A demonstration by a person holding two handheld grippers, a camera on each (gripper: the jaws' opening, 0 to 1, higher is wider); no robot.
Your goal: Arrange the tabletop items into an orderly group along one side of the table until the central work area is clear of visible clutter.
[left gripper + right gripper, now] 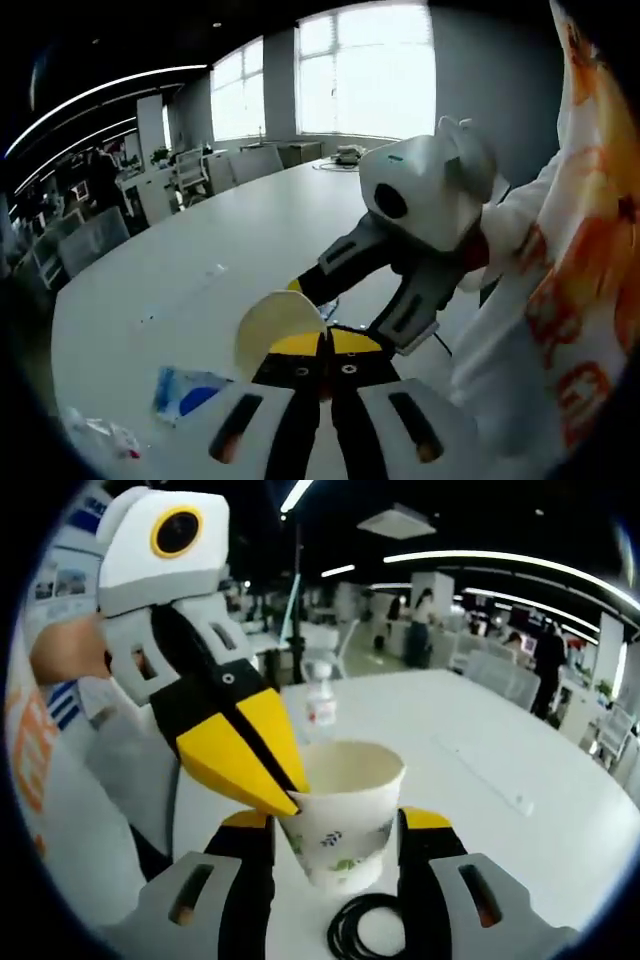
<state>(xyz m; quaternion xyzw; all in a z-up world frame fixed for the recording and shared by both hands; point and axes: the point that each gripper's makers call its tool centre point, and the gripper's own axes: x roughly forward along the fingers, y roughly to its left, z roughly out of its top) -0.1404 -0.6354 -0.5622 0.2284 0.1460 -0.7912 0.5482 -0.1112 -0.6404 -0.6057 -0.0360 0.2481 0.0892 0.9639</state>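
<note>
Behind the paper cup (pixel 345 815), a bottle (pixel 319 700).

Open office: bright windows (pixel 370 70), ceiling light strips (pixel 500 560), white chairs (pixel 195 170).

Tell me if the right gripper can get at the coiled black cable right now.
Probably not: the right gripper has its jaws around a white printed paper cup, whose rim the left gripper pinches. The coiled black cable lies just below.

Both views face each other at close range, sharing the paper cup (pixel 345 815) over the table (pixel 230 250).
</note>
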